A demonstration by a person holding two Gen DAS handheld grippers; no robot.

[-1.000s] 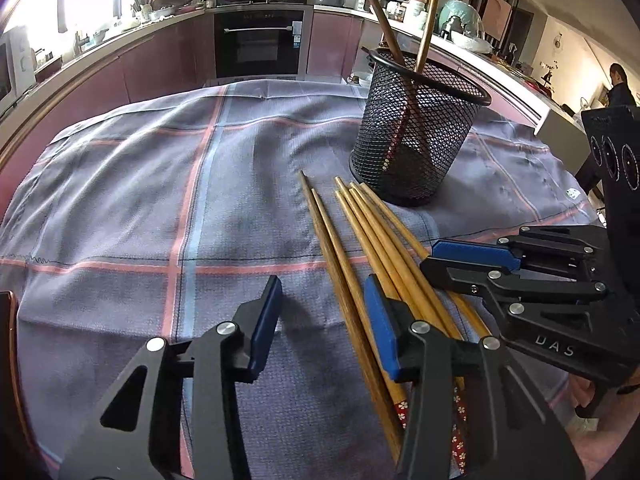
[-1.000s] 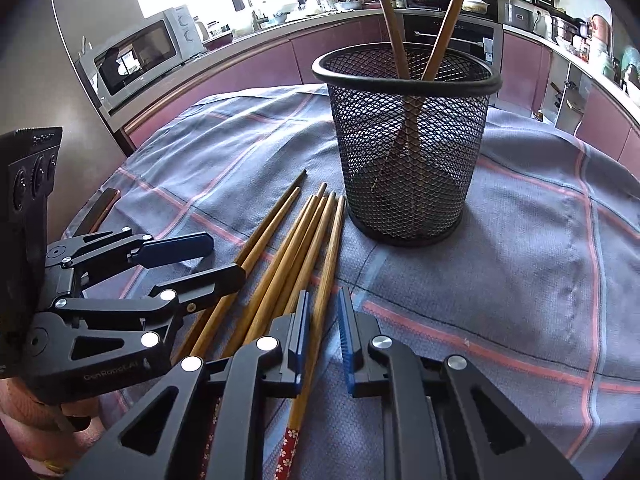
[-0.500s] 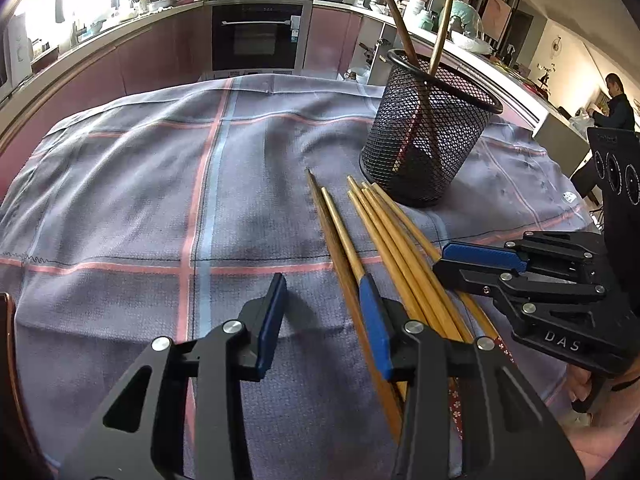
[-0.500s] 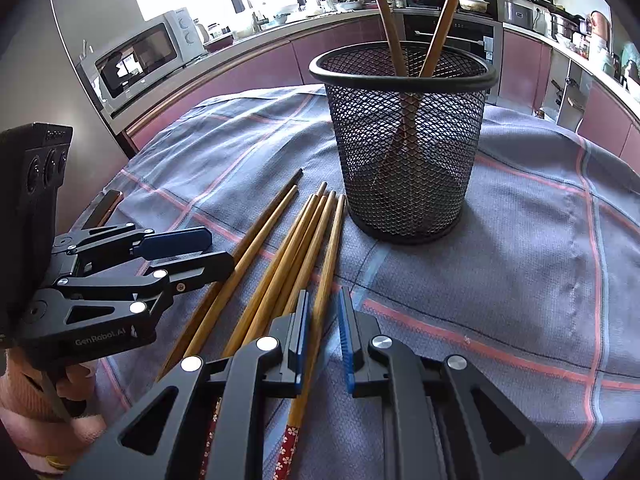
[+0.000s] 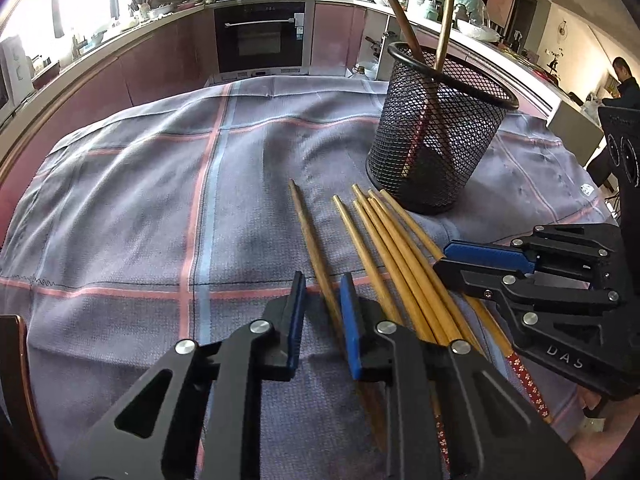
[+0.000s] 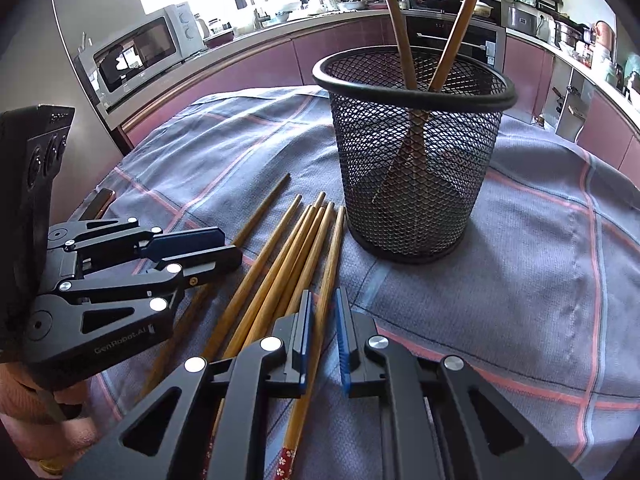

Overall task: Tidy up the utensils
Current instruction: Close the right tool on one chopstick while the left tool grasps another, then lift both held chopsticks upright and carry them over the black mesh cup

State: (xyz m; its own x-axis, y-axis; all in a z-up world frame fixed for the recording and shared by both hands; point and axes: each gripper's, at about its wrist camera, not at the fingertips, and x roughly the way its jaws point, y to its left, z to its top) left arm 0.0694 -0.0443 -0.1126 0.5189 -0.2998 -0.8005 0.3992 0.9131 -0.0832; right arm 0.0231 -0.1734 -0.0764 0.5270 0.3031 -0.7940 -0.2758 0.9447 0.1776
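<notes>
A black mesh basket (image 5: 432,140) (image 6: 412,168) stands on the checked cloth with two chopsticks (image 6: 400,20) upright in it. Several wooden chopsticks (image 5: 384,248) (image 6: 292,248) lie in front of it. A darker chopstick (image 5: 308,232) (image 6: 260,216) lies apart at their left. My left gripper (image 5: 322,284) (image 6: 230,246) straddles it, jaws closing, with a gap still showing beside the stick. My right gripper (image 6: 323,296) (image 5: 442,258) has its jaws closing tight on the rightmost chopstick (image 6: 334,248), which runs between its blue pads.
The grey cloth (image 5: 160,200) with pink and blue stripes covers the round table. Kitchen counters curve behind it, with a microwave (image 6: 140,52) and an oven (image 5: 260,36). A person (image 5: 624,76) stands far right. A hand (image 6: 32,420) holds the left gripper.
The left jaws have narrowed a lot and now sit around the darker chopstick, which lies apart from the others. The right jaws have drawn slightly closer on their chopstick.
</notes>
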